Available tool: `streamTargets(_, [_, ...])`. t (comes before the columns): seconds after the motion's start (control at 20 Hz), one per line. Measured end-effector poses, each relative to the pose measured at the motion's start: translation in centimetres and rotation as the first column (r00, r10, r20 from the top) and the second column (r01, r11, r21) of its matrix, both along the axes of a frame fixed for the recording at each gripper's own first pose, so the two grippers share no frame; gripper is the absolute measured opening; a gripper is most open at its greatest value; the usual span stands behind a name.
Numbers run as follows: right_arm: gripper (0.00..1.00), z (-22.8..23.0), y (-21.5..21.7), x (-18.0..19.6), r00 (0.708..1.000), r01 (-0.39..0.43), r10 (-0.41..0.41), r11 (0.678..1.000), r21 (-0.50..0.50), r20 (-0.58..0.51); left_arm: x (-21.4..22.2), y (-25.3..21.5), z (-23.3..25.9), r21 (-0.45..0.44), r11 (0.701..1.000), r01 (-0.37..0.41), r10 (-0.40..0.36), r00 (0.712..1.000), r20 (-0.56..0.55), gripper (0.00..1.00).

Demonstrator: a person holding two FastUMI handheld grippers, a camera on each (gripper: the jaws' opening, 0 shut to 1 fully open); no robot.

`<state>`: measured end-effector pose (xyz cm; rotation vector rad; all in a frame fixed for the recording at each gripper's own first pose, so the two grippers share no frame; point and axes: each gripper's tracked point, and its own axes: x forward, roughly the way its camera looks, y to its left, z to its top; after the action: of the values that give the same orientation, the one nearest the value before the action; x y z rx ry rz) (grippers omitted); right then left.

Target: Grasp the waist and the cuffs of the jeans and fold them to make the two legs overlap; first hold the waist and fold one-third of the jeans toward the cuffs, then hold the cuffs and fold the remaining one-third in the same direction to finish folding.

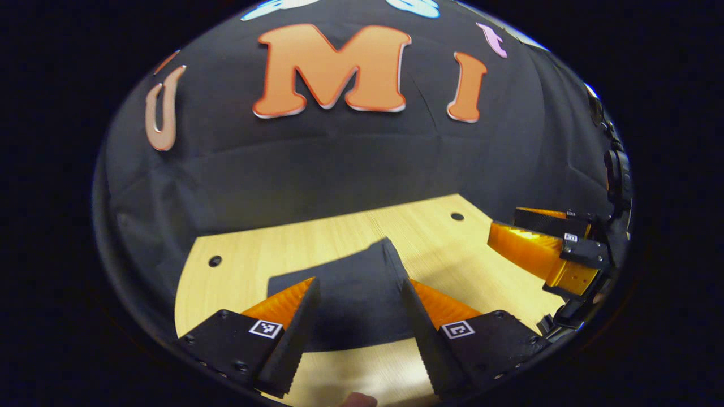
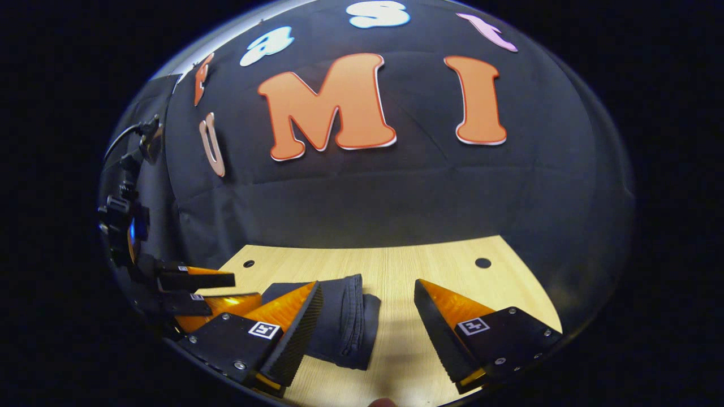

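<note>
Jeans (image 1: pixel 353 297): dark, folded into a compact bundle lying flat on the bench; in the left gripper view they sit at lower centre of the frame, in the right gripper view at lower left of centre (image 2: pixel 342 328), with the stitched seam edge facing right.

Bench (image 1: pixel 452 249): light wood, with small dark holes near its far corners; bare wood shows to the right of the jeans in the right gripper view (image 2: pixel 447 265).

Left tool (image 1: pixel 359 333): fingers spread wide at the bottom of its own view, one on each side of the jeans bundle, which lies between and beyond them; nothing is pinched. It also appears at the lower left edge of the right gripper view (image 2: pixel 212 291), orange and black, just left of the jeans.

Right tool (image 2: pixel 367 333): fingers spread wide at the bottom of its own view, pinching nothing; the left finger overlaps the near edge of the jeans in the frame, the right finger is over bare wood. It also appears at the right edge of the left gripper view (image 1: pixel 531 237), above the bench, apart from the jeans.
</note>
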<state>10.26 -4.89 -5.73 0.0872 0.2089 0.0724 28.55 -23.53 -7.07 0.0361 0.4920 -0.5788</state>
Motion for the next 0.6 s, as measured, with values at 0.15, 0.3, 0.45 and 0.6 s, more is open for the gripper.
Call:
streamTargets(0.15, [0.98,2.4,1.6,-1.3,0.998,0.011,-0.01,1.0,-0.003,0.066,0.4,3.2,3.1,-0.08,0.996,-0.049,0.058,0.992,0.112,0.88])
streamTargets(0.3, [0.98,4.6,3.3,-2.7,0.989,0.034,-0.034,0.999,-0.001,0.142,0.3,6.5,4.3,-0.109,0.991,-0.078,0.096,0.979,0.18,0.89])
streamTargets(0.45, [0.98,6.4,4.9,-4.6,0.978,0.049,-0.046,0.999,-0.009,0.206,-0.5,10.1,7.0,-0.179,0.978,-0.109,0.157,0.947,0.28,0.89])
streamTargets(0.6, [0.97,8.8,6.7,-6.6,0.958,0.04,-0.036,0.999,-0.009,0.285,-1.8,13.6,8.5,-0.202,0.971,-0.125,0.191,0.916,0.354,0.89])
